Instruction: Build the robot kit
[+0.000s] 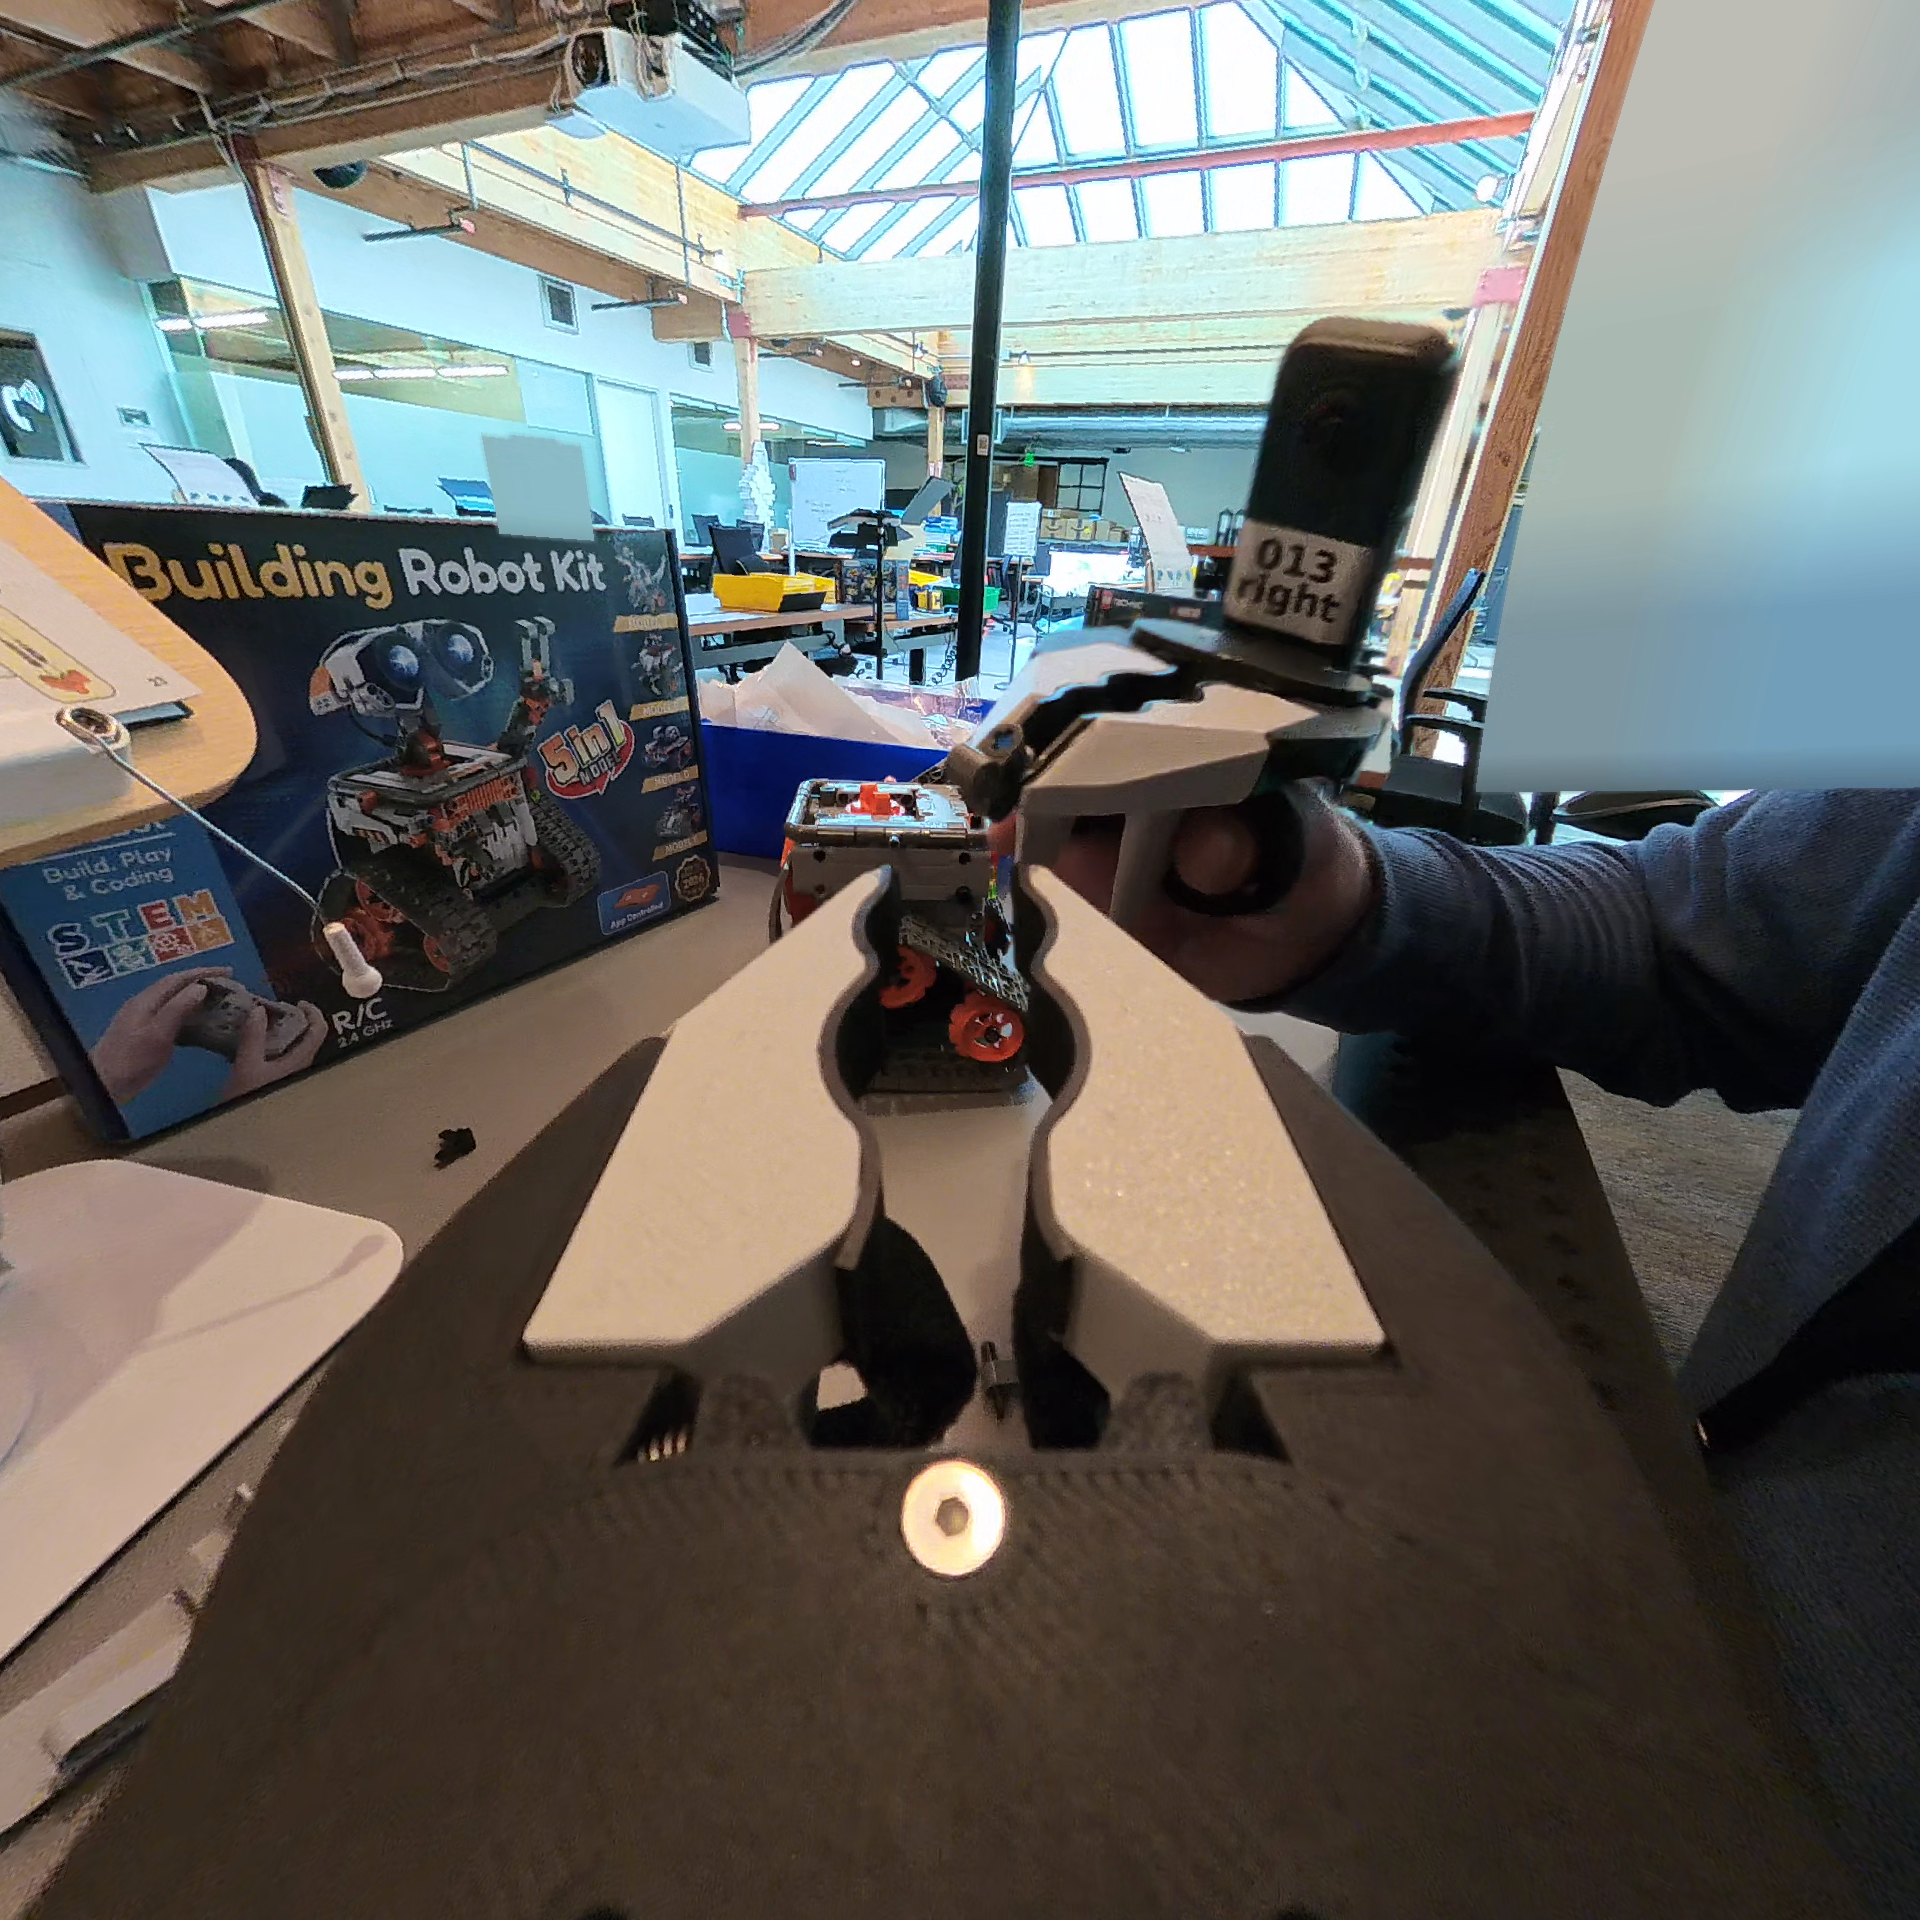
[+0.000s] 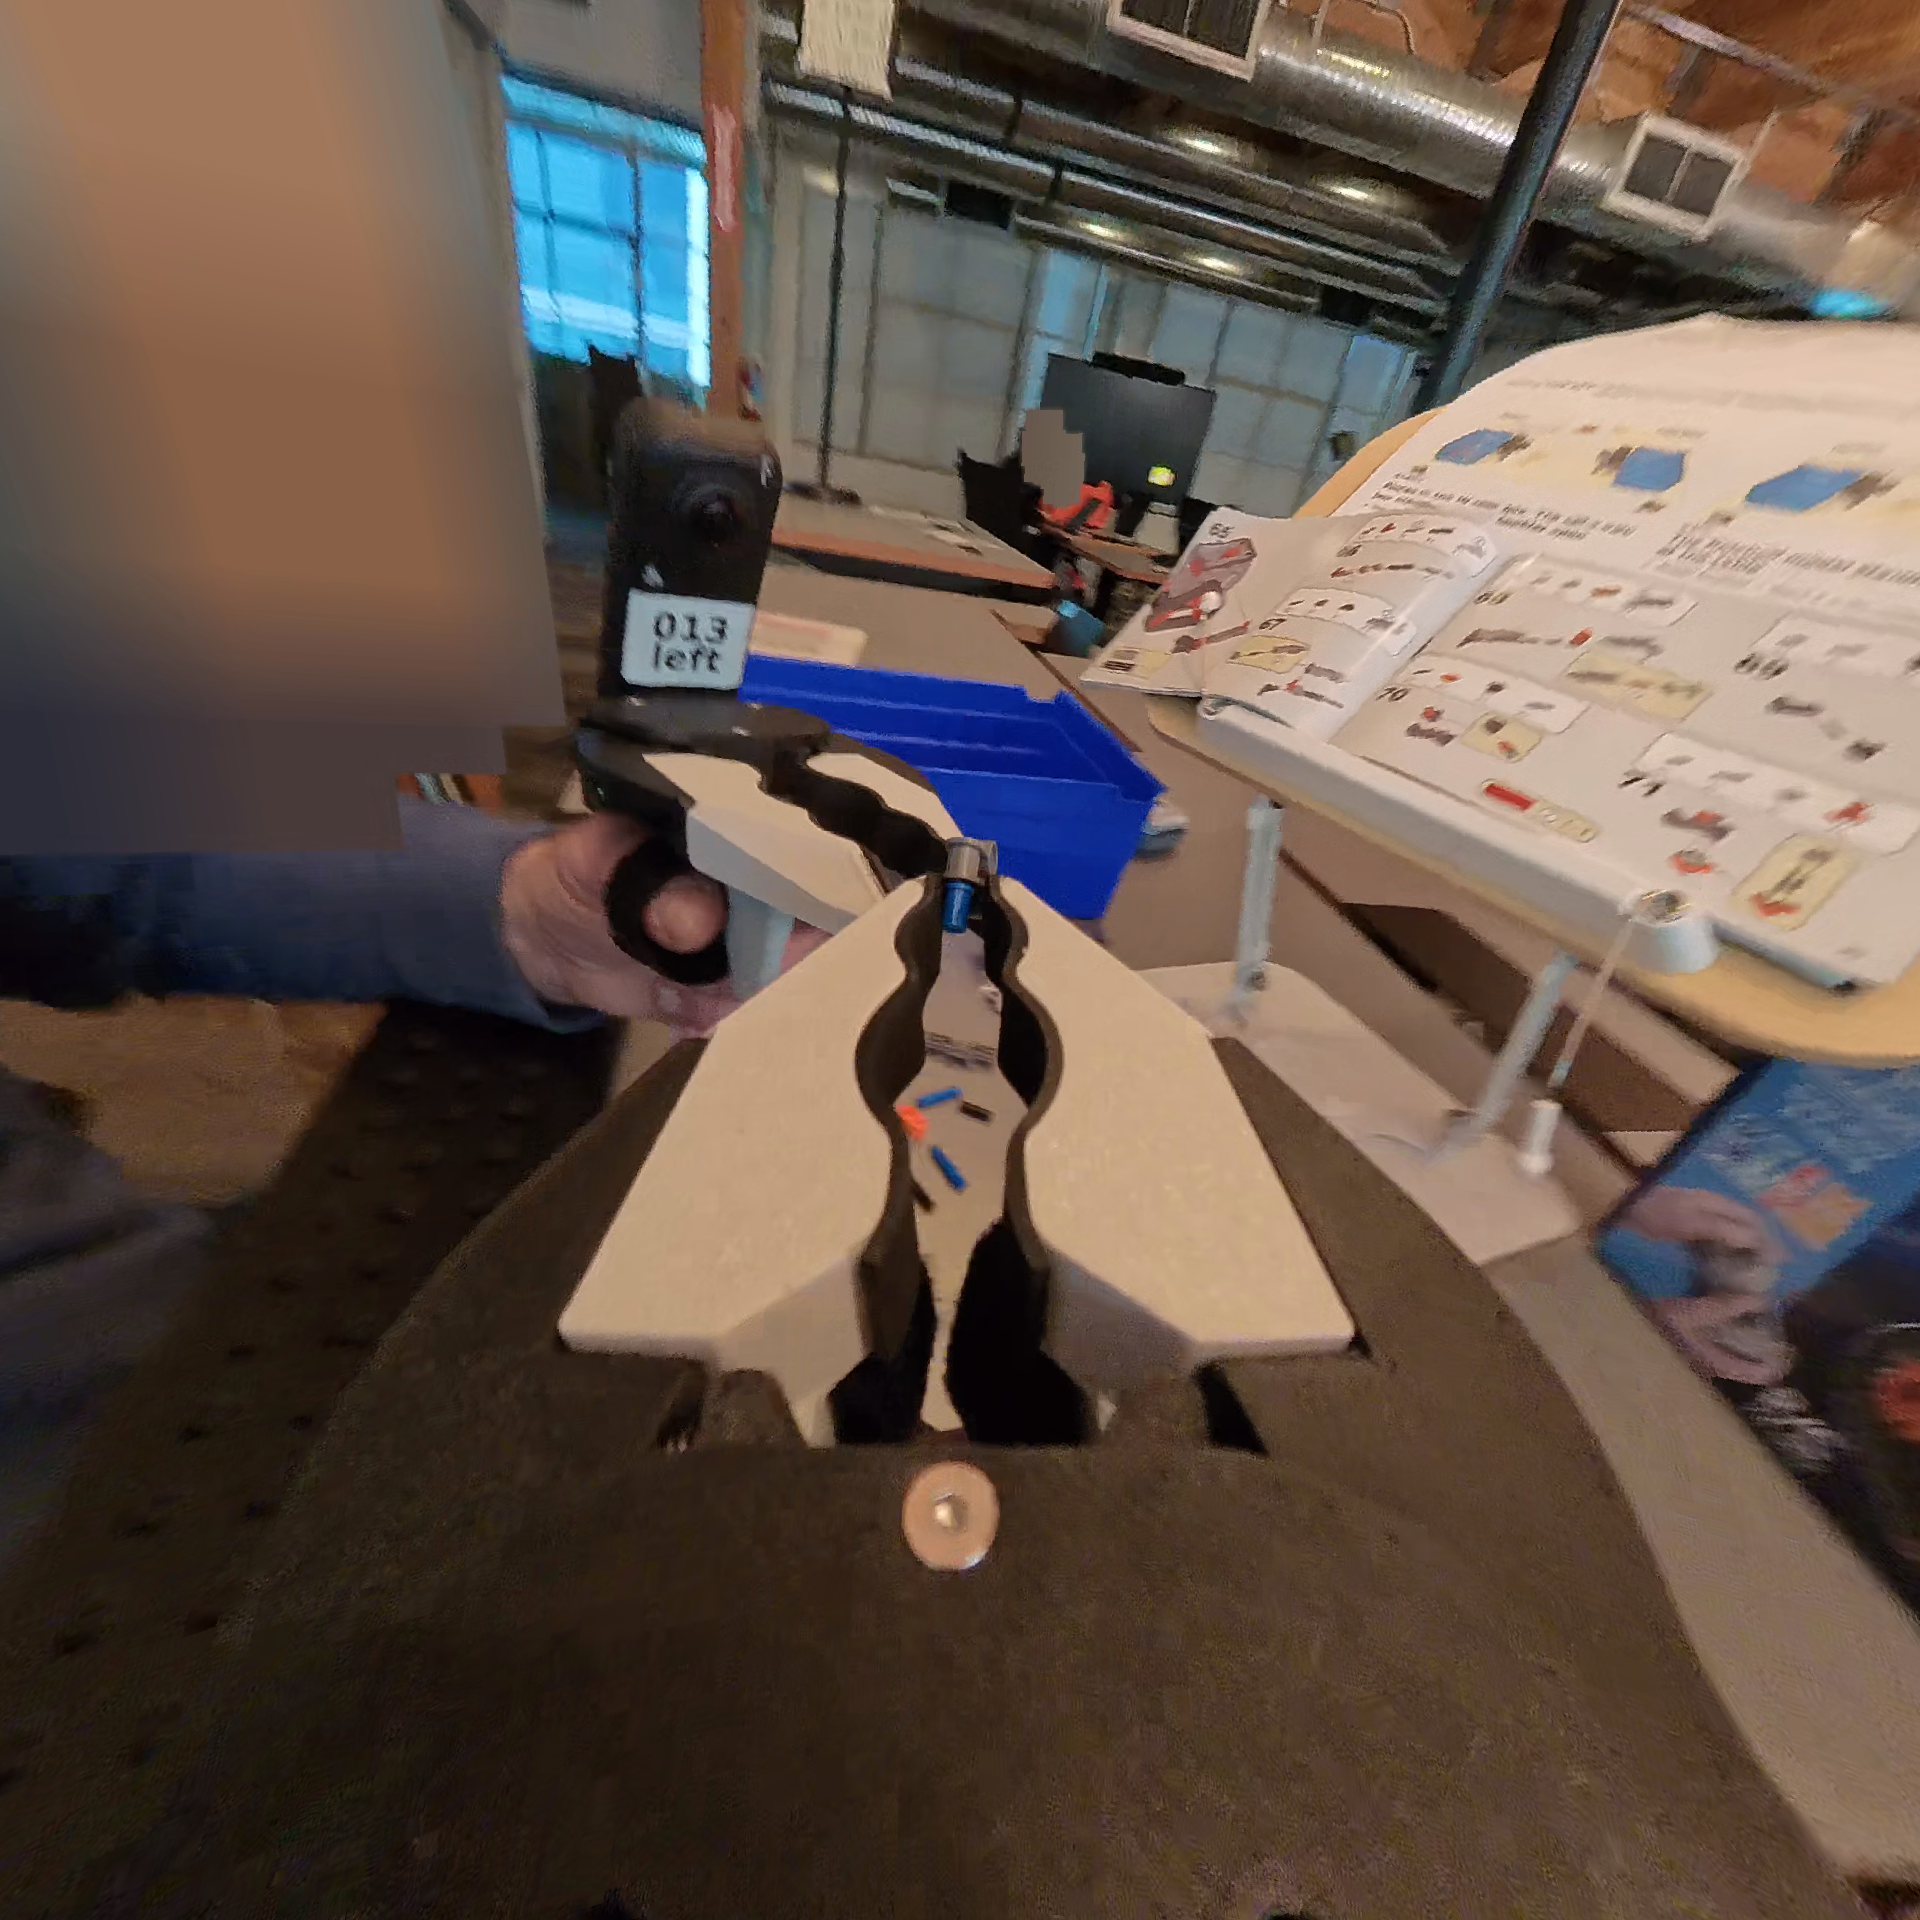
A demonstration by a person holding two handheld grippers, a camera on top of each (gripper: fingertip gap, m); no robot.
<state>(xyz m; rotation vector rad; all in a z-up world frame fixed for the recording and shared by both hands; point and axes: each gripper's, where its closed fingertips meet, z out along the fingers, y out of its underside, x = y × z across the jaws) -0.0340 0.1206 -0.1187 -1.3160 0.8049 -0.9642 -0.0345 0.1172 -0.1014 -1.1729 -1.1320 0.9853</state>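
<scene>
Left wrist view: grey table (image 1: 644,1060) in an open, skylit workshop.

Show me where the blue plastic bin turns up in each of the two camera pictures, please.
Left wrist view: the blue bin sits just above centre, behind the toy robot and right of the kit box.
Right wrist view: the blue bin sits just above centre, beyond the tips of the jaws.
Shared landmark: the kit box, far left in the left wrist view, lower right in the right wrist view.
</scene>
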